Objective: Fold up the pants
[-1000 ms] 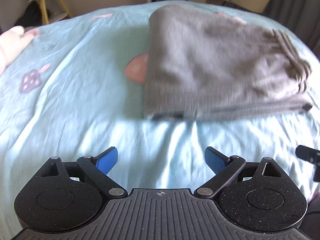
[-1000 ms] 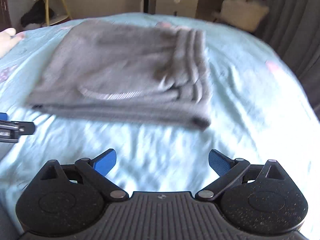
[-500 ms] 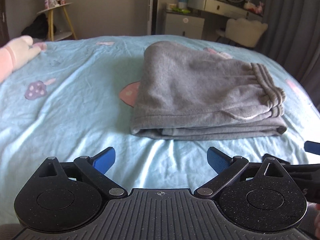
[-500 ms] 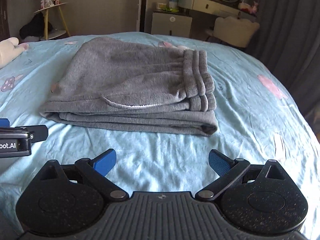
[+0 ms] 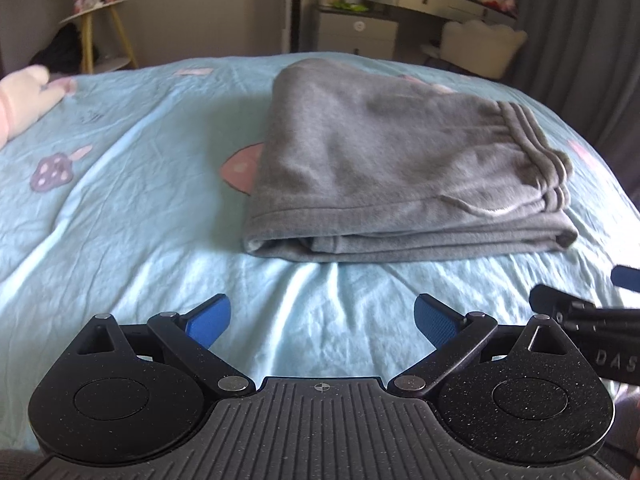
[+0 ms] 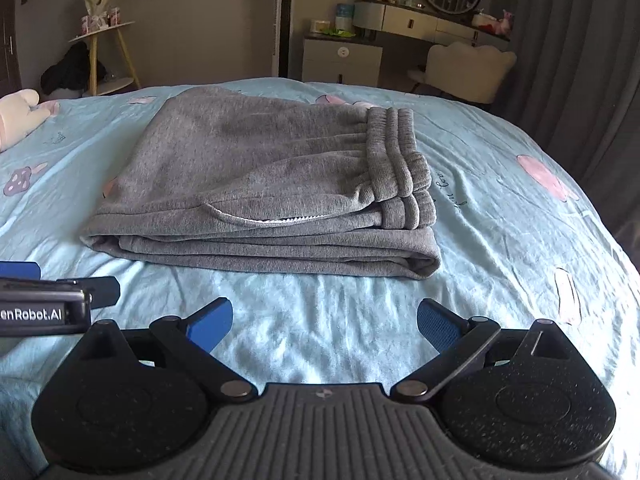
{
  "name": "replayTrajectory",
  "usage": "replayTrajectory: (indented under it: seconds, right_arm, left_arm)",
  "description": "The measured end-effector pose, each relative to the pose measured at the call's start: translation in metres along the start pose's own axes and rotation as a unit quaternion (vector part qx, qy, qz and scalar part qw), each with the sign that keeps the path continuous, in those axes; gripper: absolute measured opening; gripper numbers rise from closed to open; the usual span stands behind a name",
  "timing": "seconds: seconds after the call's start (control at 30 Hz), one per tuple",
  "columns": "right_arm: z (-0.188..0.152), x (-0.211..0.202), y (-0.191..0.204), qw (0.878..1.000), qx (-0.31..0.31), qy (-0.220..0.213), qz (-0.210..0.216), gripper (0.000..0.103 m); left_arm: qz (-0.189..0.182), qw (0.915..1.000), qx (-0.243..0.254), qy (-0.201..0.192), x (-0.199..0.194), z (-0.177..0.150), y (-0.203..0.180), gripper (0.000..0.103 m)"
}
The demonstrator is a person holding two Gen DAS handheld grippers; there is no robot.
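Two grippers, both empty, and the grey pants (image 5: 384,176) look pretty much done, so the step in hand is really just a check before calling it.

Left wrist view: the left gripper (image 5: 323,318) has its blue pads spread wide with nothing between them, hovering over bare sheet well short of the stack. The pants sit mid-bed on the light blue bedsheet (image 5: 120,208), folded into a thick rectangle, layered edges facing the camera, ribbed waistband off to the right. If anything, I'd tidy the near-left corner, where the layers gape a bit; pinch low and pull flat, don't drag the whole pile.

Right wrist view: the right gripper (image 6: 325,320) is also wide open and holding nothing, near the stack's front edge but not touching. From here the pants (image 6: 256,168) look neat, waistband (image 6: 400,160) doubled on top at the right, a pale pocket edge showing along the front. Fleecy fabric, so it should stay put.
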State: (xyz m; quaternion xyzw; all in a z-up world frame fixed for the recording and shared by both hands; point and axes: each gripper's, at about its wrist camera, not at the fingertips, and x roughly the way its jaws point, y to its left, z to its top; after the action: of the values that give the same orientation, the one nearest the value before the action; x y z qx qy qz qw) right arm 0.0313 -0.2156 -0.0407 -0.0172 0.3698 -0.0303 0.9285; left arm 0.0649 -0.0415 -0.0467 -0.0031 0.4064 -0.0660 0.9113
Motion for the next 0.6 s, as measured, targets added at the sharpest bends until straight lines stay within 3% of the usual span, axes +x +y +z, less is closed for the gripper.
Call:
replayTrajectory:
  seconds: [0.6]
  right_arm:
    - [-0.0014,-0.0035,-0.0037,1.0,0.016,-0.009,0.005,0.099]
  left_arm:
    - [-0.002,0.9998,0.017,-0.005,-0.004,-0.0012,-0.0051,0.101]
